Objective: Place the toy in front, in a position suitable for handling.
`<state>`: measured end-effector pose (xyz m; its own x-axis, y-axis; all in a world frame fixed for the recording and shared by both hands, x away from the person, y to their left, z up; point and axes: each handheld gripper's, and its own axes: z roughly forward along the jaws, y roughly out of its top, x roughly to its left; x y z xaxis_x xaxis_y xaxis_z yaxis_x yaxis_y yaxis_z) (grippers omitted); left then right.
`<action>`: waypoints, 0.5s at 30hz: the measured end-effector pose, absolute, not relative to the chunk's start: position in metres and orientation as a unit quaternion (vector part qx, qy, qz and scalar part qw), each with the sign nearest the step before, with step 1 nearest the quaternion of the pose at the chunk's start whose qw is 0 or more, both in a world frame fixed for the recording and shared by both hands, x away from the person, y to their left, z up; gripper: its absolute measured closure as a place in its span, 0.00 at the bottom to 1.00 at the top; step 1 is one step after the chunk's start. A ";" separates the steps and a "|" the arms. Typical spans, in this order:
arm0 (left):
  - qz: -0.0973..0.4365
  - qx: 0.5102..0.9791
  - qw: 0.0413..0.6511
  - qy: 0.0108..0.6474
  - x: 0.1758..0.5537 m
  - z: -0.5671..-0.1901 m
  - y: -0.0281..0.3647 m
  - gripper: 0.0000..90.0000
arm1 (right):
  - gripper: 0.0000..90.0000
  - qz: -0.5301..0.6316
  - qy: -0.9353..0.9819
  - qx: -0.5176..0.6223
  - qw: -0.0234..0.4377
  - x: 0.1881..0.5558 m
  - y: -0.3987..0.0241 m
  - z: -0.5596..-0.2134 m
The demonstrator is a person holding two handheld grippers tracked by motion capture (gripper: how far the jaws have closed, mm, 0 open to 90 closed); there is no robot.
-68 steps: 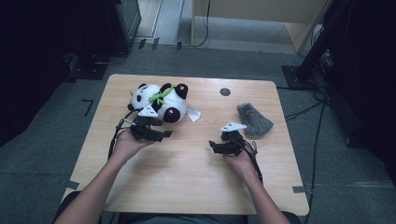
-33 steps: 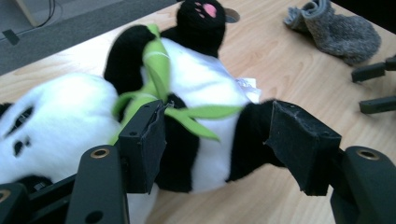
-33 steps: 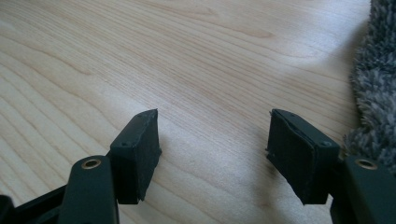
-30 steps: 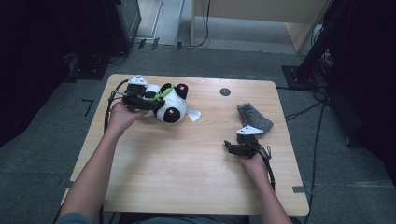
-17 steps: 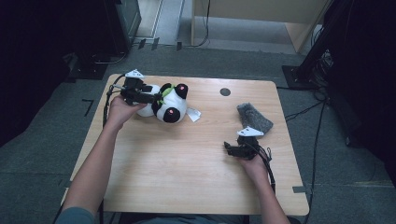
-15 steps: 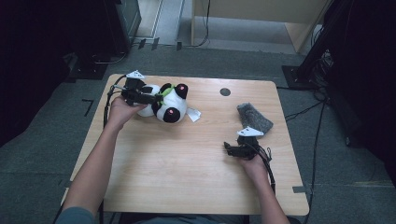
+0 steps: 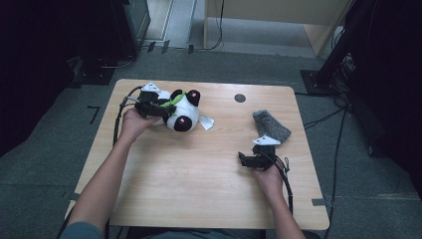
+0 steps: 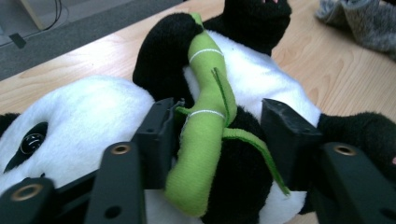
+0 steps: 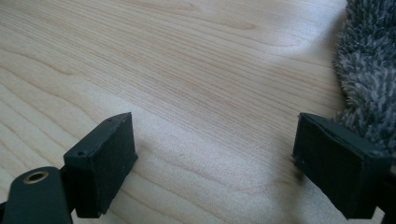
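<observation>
The plush panda (image 7: 176,109) is white with black ears and limbs, hugging a bright green bamboo stalk (image 8: 205,116) ringed in pale bands — the cloth (image 7: 271,125) is shaggy grey, the counter (image 7: 199,184) pale woodgrain, both claws black.

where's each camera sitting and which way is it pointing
High view: above the person's side, looking forward and down on the table; both forearms show.
Left gripper view: on the left gripper, looking along its fingers at the panda toy.
Right gripper view: on the right gripper, facing bare wood and the grey cloth.
Shared: panda toy, cloth.
</observation>
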<state>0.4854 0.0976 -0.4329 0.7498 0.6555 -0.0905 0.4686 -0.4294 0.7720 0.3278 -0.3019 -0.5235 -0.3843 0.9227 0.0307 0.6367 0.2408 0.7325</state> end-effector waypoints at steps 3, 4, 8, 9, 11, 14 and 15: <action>0.100 0.836 0.410 0.352 0.485 -0.432 0.097 0.63 | 0.15 0.340 0.757 0.516 0.212 0.328 -0.301 -0.523; 0.100 0.836 0.410 0.352 0.485 -0.432 0.097 0.67 | 0.15 0.340 0.757 0.516 0.212 0.329 -0.301 -0.523; 0.095 0.829 0.409 0.369 0.482 -0.430 0.096 0.73 | 0.28 0.339 0.757 0.517 0.212 0.329 -0.302 -0.521; 0.093 0.827 0.409 0.375 0.482 -0.428 0.097 0.75 | 0.28 0.338 0.757 0.517 0.211 0.329 -0.302 -0.521; 0.089 0.820 0.415 0.383 0.481 -0.427 0.096 0.76 | 0.32 0.336 0.757 0.520 0.210 0.329 -0.302 -0.520; 0.089 0.821 0.414 0.384 0.480 -0.425 0.095 0.76 | 0.36 0.334 0.757 0.523 0.207 0.330 -0.303 -0.518; 0.090 0.820 0.415 0.384 0.479 -0.423 0.095 0.77 | 0.37 0.334 0.756 0.523 0.207 0.330 -0.303 -0.517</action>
<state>0.4791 0.0947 -0.4235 0.6894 0.7037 -0.1716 0.5550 -0.3609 0.7495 0.3296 -0.3030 -0.5170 -0.3667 0.9296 0.0362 0.6537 0.2298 0.7210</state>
